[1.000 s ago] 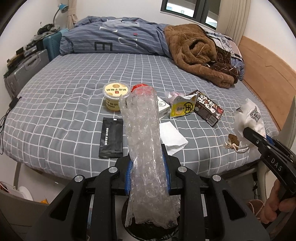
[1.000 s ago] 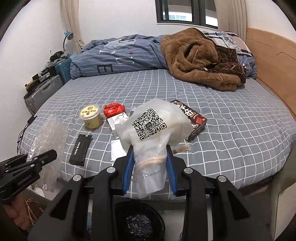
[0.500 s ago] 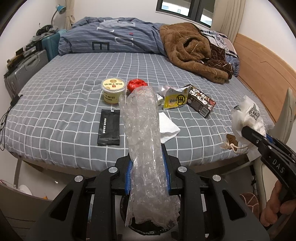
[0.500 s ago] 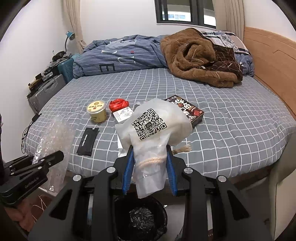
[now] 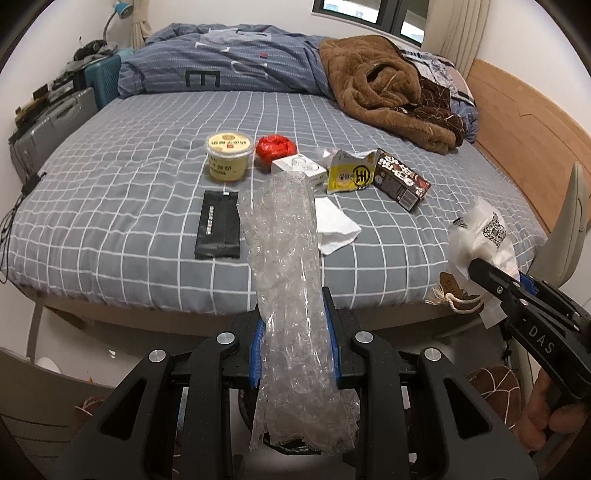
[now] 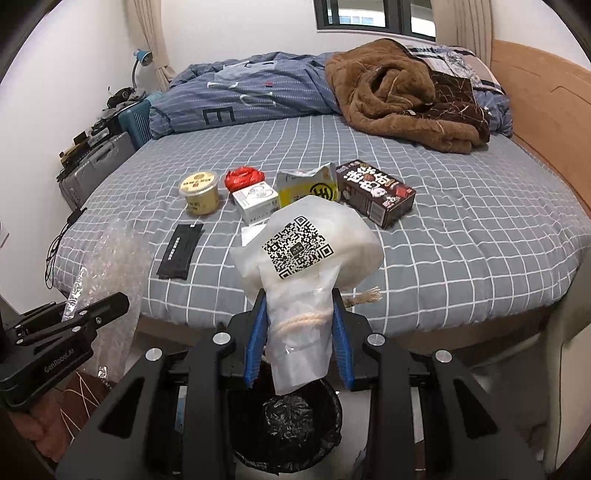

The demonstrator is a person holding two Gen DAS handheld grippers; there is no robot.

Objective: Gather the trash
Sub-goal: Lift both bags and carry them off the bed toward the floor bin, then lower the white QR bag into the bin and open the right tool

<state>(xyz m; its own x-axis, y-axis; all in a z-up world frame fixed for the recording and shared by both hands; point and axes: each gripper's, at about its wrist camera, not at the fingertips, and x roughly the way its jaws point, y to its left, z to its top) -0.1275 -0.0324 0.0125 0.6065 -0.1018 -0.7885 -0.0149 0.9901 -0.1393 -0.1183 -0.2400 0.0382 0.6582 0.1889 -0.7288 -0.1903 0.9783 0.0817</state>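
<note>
Both hands have drawn back from the bed (image 6: 480,236); the left gripper (image 5: 293,345) stays clamped on the bubble wrap (image 5: 288,280), the right gripper (image 6: 299,339) on the white bag (image 6: 306,251), now above the black bin (image 6: 288,428), so dropping looks near

Bedroom in a home. Large bed (image 6: 461,236) with grey checked sheet ahead of the jaws; rumpled blue striped duvet (image 6: 251,96) and brown fleece blanket (image 6: 399,99) at its far end. Wooden headboard (image 6: 543,110) to the right. Window (image 6: 373,16) with curtains (image 6: 147,33) on the far wall. Blue desk lamp (image 6: 142,61) and suitcases (image 6: 99,162) far left. Lined bin (image 6: 291,424) directly below the jaws, probably on the floor.
</note>
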